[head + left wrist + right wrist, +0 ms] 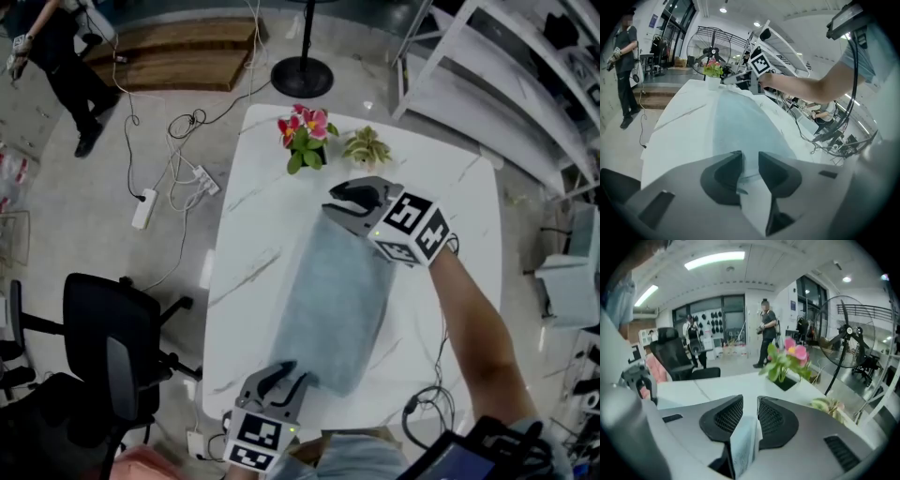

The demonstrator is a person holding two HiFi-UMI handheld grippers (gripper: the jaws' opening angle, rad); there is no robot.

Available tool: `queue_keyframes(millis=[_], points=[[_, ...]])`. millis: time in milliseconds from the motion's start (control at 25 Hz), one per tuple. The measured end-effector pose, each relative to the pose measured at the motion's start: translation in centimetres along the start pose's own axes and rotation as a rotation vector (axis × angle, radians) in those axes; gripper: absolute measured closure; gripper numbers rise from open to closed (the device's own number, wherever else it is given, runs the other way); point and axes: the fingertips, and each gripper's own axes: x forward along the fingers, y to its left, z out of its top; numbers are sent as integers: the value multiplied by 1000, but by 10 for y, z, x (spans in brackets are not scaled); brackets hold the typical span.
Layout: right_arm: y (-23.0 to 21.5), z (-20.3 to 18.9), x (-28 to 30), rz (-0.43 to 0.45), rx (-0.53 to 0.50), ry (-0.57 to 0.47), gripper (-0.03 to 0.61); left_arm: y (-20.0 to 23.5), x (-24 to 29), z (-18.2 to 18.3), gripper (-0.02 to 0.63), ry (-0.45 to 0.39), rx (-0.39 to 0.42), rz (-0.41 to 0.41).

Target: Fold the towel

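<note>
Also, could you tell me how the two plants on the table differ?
The flowering plant carries pink and red blooms over dark green leaves; the leafy plant has pale leaves and no flowers. The flowering plant stands left of the leafy plant in the head view. Both sit beyond the towel on the white table.

The right gripper (750, 401) has two black jaws that stand a little apart, and a strip of pale blue towel (744, 446) sticks up between them (it looks loose, not squeezed). Past them is a white table (717, 385) with pink flowers (794, 352) and a small green plant (828, 406). A big fan (855, 333) stands on the right and a black chair (675, 357) on the left.
</note>
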Motion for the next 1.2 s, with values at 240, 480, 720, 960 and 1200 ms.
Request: queue_keyframes(millis=[240, 480, 720, 960, 1200], points=[[-19, 58, -82, -94, 71, -229, 468, -14, -17, 38, 500, -71, 51, -12], [26, -41, -94, -11, -55, 43, 552, -60, 23, 37, 502, -3, 82, -183], [10, -115, -77, -58, 0, 201, 560, -75, 46, 3, 508, 138, 156, -238], [-10, -126, -67, -76, 133, 210, 561, -72, 47, 0, 517, 153, 149, -239], [-12, -119, -66, -101, 122, 223, 560, -69, 48, 2, 526, 133, 115, -215]])
